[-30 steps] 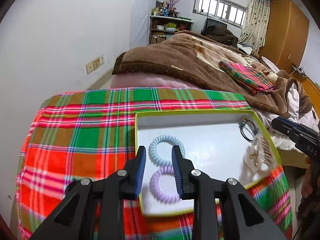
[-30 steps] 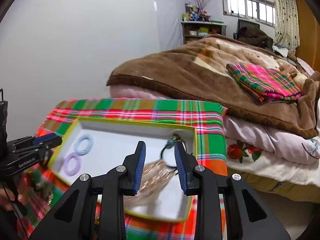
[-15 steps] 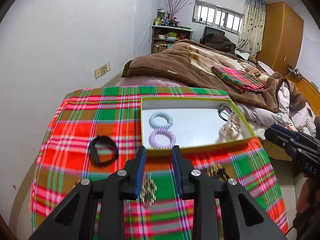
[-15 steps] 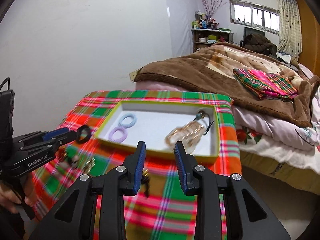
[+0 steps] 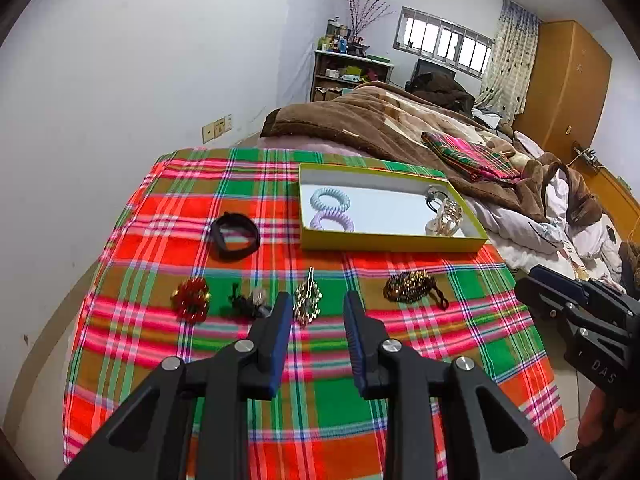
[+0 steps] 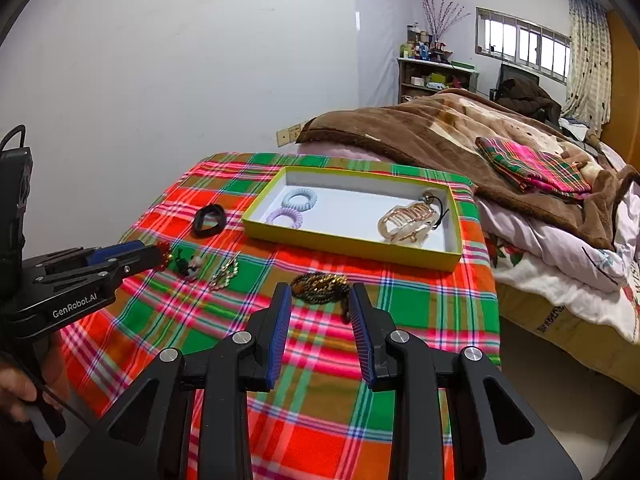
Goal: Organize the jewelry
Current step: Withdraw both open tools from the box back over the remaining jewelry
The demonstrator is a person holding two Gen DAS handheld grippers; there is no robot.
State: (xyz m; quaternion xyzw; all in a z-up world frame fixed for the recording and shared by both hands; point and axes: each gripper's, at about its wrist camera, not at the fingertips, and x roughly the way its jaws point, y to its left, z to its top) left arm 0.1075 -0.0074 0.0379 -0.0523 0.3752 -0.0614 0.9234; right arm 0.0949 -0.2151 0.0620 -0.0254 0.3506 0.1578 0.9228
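Both of your grippers have drawn back from the tray since a second ago, so the whole plaid cloth (image 5: 168, 216) now shows. Your left gripper (image 5: 316, 320) hangs partly open over the cloth's near half with nothing between its jaws; the gold hair clip (image 5: 307, 300) lies just beyond its tips. Your right gripper (image 6: 318, 312) is also partly open and empty, with the brown-and-gold scrunchie (image 6: 320, 282) just past its fingertips.

Toward the cloth's far right corner sits the yellow-rimmed tray (image 5: 384, 242): a blue coil hair tie (image 5: 330, 198) and a purple coil hair tie (image 5: 332, 221) at its left end, a beige claw clip (image 6: 408, 224) and a black hair elastic (image 6: 438, 210) at its right end. A black band (image 5: 235, 236) lies left of the tray. Along the near row, a red beaded piece (image 5: 192, 300) and a small black ornament (image 5: 248, 302) lie left of the gold clip.
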